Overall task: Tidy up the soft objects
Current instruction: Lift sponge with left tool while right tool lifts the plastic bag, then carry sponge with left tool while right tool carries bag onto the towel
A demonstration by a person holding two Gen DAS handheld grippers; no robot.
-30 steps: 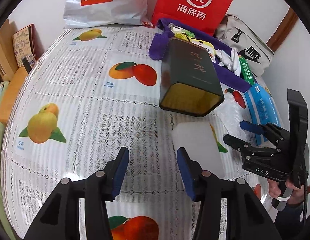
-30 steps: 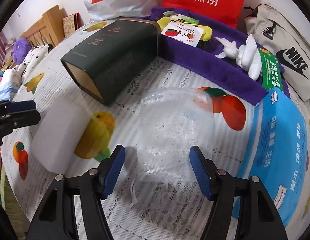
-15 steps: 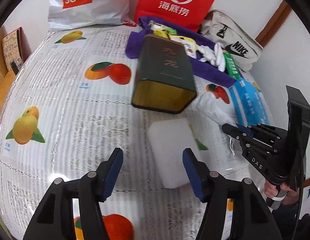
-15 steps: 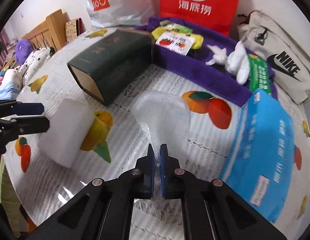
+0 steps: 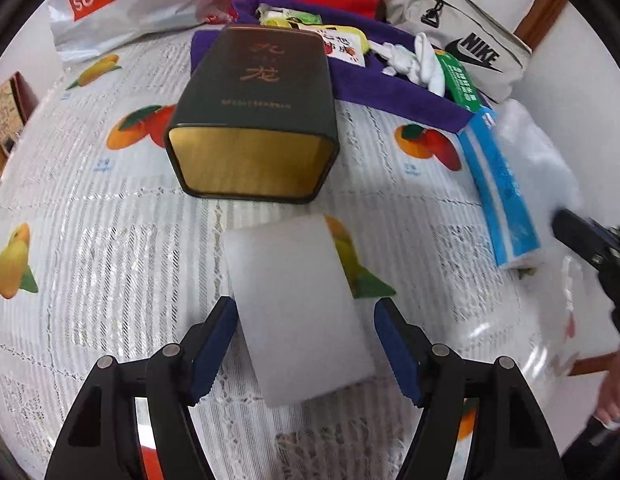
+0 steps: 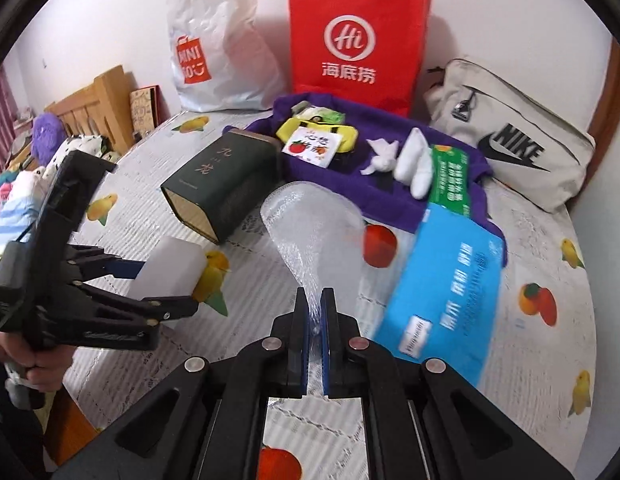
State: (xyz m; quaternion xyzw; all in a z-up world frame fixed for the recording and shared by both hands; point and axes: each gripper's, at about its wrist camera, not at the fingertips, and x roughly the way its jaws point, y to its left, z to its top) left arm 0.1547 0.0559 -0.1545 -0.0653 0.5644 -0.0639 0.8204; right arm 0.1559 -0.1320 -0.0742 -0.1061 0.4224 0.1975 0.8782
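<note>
A white foam block (image 5: 293, 312) lies flat on the fruit-print tablecloth (image 5: 89, 248), just in front of the open mouth of a dark green tin (image 5: 253, 120). My left gripper (image 5: 305, 344) straddles the block's near end. Its jaws are opening, and the blue pads stand beside the block without pressing it. In the right wrist view the right gripper (image 6: 316, 312) is shut on a crinkly clear plastic bag (image 6: 314, 232). The bag hangs lifted above the cloth, to the right of the tin (image 6: 217, 184).
A blue tissue pack (image 6: 442, 280) lies on the right. Behind it a purple cloth (image 6: 390, 200) carries a white soft toy (image 6: 414, 160), a yellow packet and a green pack. A Nike pouch (image 6: 510, 144), a red bag (image 6: 354, 40) and a Miniso bag line the wall.
The right gripper closed on the clear bag and raised it off the cloth. The left gripper moved over the foam block and its jaws widened around it.
</note>
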